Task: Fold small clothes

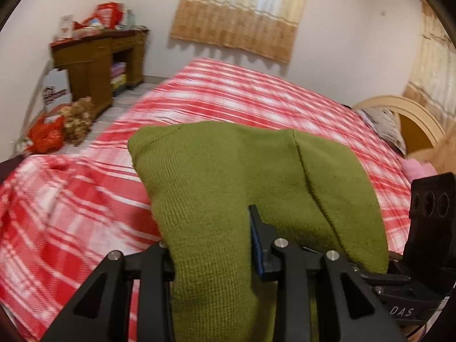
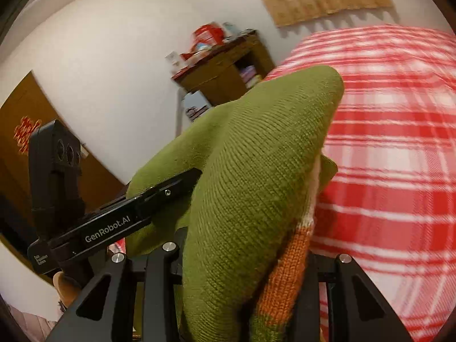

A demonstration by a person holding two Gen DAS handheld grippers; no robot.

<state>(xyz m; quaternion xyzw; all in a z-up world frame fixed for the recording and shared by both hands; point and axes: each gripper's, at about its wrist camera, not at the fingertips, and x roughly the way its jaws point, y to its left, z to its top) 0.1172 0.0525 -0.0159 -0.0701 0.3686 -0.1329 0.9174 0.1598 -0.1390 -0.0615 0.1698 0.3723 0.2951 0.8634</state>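
Tongs holding a green sweater point(image 1: 228, 171)

Left tongs point(image 1: 211, 256) and right tongs point(image 2: 242, 270) both gripped it above the red checked bed point(image 1: 71, 213).

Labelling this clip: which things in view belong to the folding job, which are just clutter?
In the job:
green knit garment, held in both jaws
left gripper
right gripper
plaid bed cover

Lying about:
wooden desk
red bag on floor
pillow
pink cloth
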